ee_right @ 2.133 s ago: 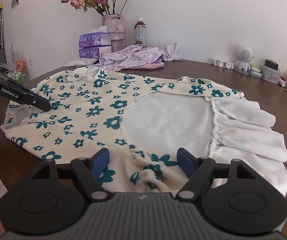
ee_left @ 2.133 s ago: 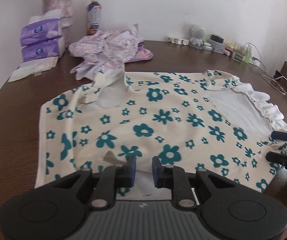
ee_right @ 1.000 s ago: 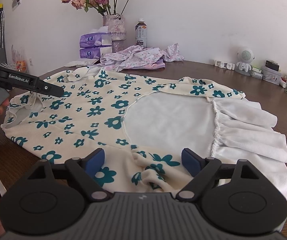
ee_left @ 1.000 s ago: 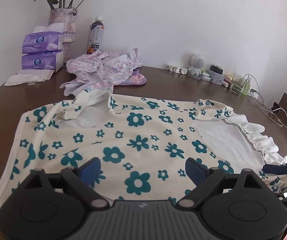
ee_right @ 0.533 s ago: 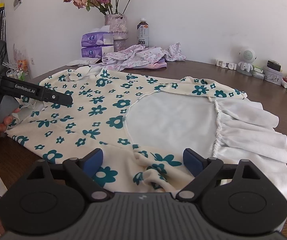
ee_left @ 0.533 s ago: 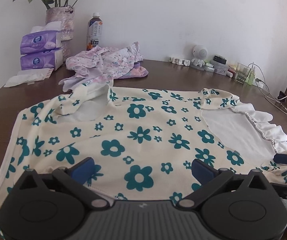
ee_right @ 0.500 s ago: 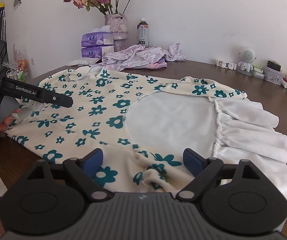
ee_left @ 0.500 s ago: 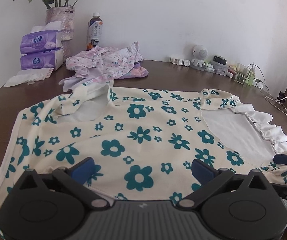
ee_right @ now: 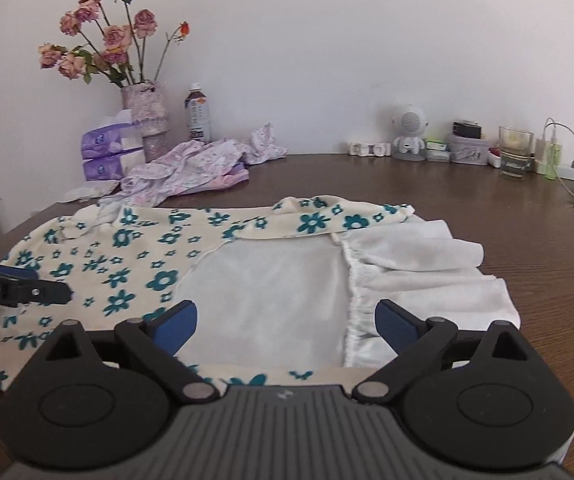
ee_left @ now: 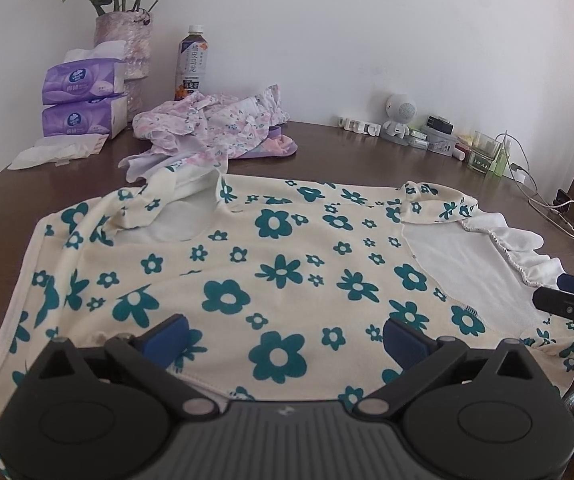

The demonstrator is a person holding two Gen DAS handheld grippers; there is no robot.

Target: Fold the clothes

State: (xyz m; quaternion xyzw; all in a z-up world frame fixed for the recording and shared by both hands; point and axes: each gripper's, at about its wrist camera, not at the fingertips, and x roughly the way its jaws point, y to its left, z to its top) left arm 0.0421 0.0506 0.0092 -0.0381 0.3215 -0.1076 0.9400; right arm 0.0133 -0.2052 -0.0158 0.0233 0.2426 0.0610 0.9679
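Observation:
A cream garment with teal flowers [ee_left: 271,264] [ee_right: 135,252] lies spread on the brown table, its white inner panel [ee_right: 271,280] and white ruffled part [ee_right: 427,276] to the right. My left gripper [ee_left: 285,336] is open over the garment's near hem, with nothing between its fingers. My right gripper [ee_right: 285,320] is open above the white panel's near edge. The right gripper's tips [ee_left: 567,300] show at the right edge of the left wrist view. The left gripper's tips [ee_right: 47,292] show at the left of the right wrist view.
A crumpled pink floral garment [ee_left: 215,128] lies behind. A flower vase [ee_right: 147,120], purple tissue packs [ee_left: 83,104], a bottle [ee_left: 193,64], a small white robot figure [ee_right: 409,132], jars and cables [ee_left: 547,208] stand along the table's [ee_right: 527,216] back and right.
The left gripper, shut on the hem two seconds ago, let go and stands open. The right gripper moved forward and turned right over the white panel; the bunched hem fold is out of view.

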